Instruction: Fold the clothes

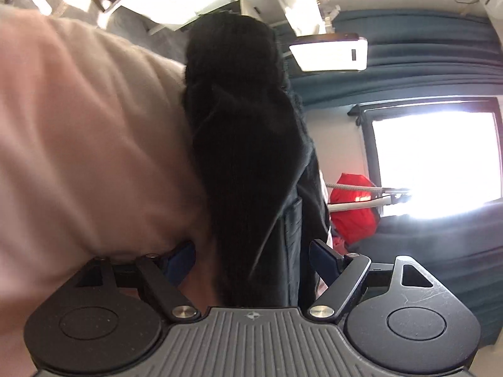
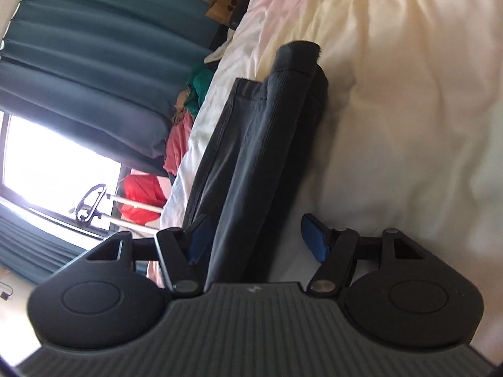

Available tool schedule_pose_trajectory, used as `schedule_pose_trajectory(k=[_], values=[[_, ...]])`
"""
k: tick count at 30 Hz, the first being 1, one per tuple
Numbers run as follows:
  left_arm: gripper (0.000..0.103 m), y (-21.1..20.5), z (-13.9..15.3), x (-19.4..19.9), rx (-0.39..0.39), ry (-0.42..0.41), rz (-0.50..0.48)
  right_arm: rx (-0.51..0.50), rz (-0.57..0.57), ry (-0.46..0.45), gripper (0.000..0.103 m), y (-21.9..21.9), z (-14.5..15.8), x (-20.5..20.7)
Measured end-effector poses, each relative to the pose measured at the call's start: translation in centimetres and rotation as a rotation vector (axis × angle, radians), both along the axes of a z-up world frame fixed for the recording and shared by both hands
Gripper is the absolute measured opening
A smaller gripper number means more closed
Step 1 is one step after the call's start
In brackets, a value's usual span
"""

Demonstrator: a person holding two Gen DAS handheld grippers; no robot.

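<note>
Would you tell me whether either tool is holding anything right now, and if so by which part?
Nothing is clamped. Both the left tool and right tool stand open, with the dark folded garment running between the fingers of each.

We see hard daylight from a blown-out window, glaring white in both views. The pale bedding looks soft, perhaps motion-blurred. The dark garment loses detail in shadow, and the fisheye bends edges.

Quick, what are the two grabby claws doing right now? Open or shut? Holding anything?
Left gripper: open, dark garment lies between its fingers, not pinched.
Right gripper: open, folded dark trousers sit between its fingers, not clamped.
</note>
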State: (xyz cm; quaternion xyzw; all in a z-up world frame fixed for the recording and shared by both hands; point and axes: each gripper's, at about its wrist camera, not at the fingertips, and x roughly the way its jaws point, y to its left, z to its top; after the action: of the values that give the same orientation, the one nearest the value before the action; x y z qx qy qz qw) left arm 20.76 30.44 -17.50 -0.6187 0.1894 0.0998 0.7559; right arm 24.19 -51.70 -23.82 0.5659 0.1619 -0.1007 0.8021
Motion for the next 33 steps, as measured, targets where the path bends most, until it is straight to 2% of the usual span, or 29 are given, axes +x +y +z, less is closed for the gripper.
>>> schedule_pose_trajectory(k=[1,2,3,5,7,8,9,11,12,16,18,21,26,31,33], values=[[0.078,0.0,0.3,0.8,0.056,0.001,-0.002,-0.016,-0.009,-0.006,0.066,-0.1,-0.1,0.9],[0.069,0.0,0.7,1.6,0.113,0.002,-0.004,-0.031,-0.018,-0.012,0.065,-0.3,-0.3,1.8],[0.067,0.1,0.8,2.1,0.153,0.002,0.007,-0.054,-0.021,-0.014,0.063,-0.3,-0.4,2.6],[0.063,0.1,0.3,3.0,0.169,-0.021,0.034,-0.103,-0.020,-0.008,0.056,-0.3,-0.6,4.4],[0.056,-0.4,0.0,3.7,0.181,-0.038,0.064,-0.131,-0.024,0.009,0.037,-0.2,-0.7,5.9],[0.050,-0.7,0.1,3.7,0.190,-0.043,0.077,-0.132,-0.029,0.013,0.031,-0.2,-0.7,6.5],[0.040,-1.1,0.2,3.6,0.198,-0.049,0.090,-0.131,-0.039,0.011,0.022,-0.2,-0.7,6.7],[0.024,-0.6,1.0,3.2,0.216,-0.044,0.069,-0.129,-0.055,-0.004,0.016,-0.1,-0.6,6.5],[0.020,-0.4,1.4,3.0,0.225,-0.042,0.058,-0.117,-0.056,-0.019,0.014,-0.2,-0.5,6.0],[0.017,0.5,3.1,2.2,0.261,-0.032,0.014,-0.086,-0.034,-0.056,0.010,-0.6,0.8,2.9],[0.015,1.0,5.2,1.3,0.269,-0.025,-0.012,-0.110,-0.012,-0.051,0.010,-0.4,2.0,1.4],[0.015,1.1,8.8,-0.1,0.315,-0.022,-0.058,-0.089,-0.006,-0.032,0.010,-0.4,2.9,-0.7],[0.015,2.1,12.9,-5.5,0.292,0.012,-0.089,-0.047,0.003,0.006,0.010,-0.5,4.1,-4.1],[0.015,3.5,13.9,-12.7,0.259,0.054,-0.114,-0.017,0.031,0.051,0.010,-0.5,4.9,-7.1],[0.016,3.8,13.6,-15.5,0.284,0.072,-0.123,0.002,0.033,0.069,0.010,-0.4,5.1,-8.3]])
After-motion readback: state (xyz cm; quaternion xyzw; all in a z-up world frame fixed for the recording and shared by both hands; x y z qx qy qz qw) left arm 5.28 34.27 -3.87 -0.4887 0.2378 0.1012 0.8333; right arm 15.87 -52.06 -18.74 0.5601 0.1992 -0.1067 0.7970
